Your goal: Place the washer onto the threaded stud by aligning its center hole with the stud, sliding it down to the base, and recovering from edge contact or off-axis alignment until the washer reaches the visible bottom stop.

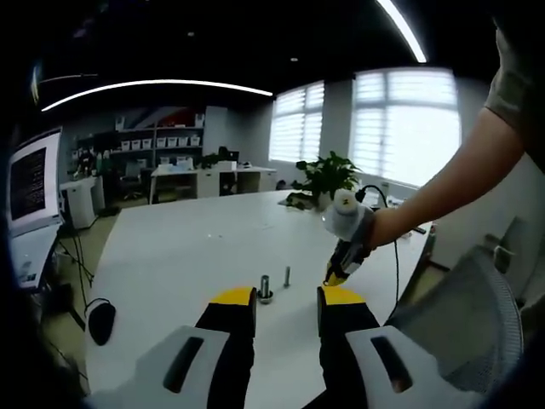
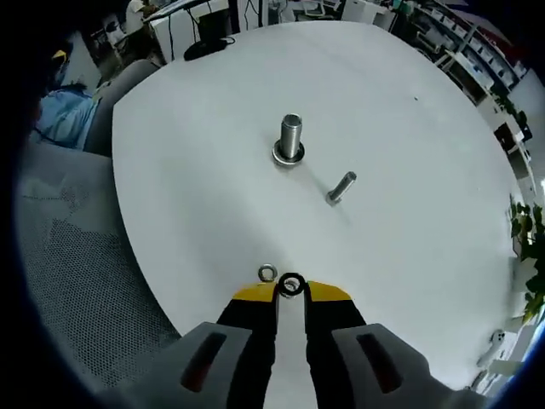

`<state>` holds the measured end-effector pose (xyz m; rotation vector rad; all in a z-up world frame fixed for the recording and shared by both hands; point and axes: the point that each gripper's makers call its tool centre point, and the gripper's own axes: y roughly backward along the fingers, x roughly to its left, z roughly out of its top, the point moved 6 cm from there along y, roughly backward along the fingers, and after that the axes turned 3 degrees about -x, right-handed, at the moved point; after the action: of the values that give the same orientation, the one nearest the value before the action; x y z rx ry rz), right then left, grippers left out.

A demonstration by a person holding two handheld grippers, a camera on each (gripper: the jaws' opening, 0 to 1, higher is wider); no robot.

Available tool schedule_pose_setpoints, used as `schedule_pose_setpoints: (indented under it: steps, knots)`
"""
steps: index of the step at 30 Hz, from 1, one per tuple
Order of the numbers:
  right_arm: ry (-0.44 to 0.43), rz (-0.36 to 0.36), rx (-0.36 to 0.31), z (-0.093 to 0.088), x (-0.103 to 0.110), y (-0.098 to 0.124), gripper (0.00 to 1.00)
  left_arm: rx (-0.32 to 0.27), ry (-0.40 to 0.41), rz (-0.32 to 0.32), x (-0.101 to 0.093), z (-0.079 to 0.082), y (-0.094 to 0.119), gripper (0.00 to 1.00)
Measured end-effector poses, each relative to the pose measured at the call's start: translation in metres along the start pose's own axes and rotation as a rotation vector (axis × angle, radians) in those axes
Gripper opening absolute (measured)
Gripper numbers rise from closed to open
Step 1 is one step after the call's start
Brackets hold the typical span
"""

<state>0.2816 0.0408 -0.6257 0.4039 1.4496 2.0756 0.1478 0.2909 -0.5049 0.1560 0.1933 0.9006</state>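
- My right gripper [image 2: 291,290] has its yellow-tipped jaws nearly closed, pinching a small dark metal washer [image 2: 291,285] at the tips, above the round white table [image 2: 409,239].
- A second, silvery ring washer [image 2: 267,273] lies on the table just beside it.
- The thick upright threaded steel stud [image 2: 290,139] stands well apart, a thinner bolt [image 2: 341,187] near it.
- My left gripper [image 1: 287,300] hangs parted and empty.

On the white tabletop [image 1: 170,256] the threaded stud [image 1: 265,288] stands upright just beyond the left gripper [image 1: 286,300], whose jaws are apart; a smaller bolt [image 1: 287,276] stands just beside the stud.
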Motion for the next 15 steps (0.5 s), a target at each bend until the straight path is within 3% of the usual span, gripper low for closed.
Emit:
schedule_pose_setpoints:
  steps: [9, 11, 13, 15]
  knots:
    - [0.015, -0.037, -0.071, 0.037, -0.021, 0.009, 0.13, -0.005, 0.001, 0.011, 0.002, 0.0, 0.001, 0.26]
    - [0.012, -0.031, -0.067, 0.042, -0.022, 0.008, 0.13, -0.002, 0.004, 0.012, 0.002, 0.0, 0.001, 0.26]
    - [0.08, -0.055, -0.049, 0.048, -0.025, 0.008, 0.13, -0.006, 0.005, 0.013, 0.003, 0.001, 0.001, 0.26]
    - [0.064, -0.042, -0.051, 0.054, -0.026, 0.007, 0.13, -0.005, 0.004, 0.014, 0.003, 0.001, 0.001, 0.26]
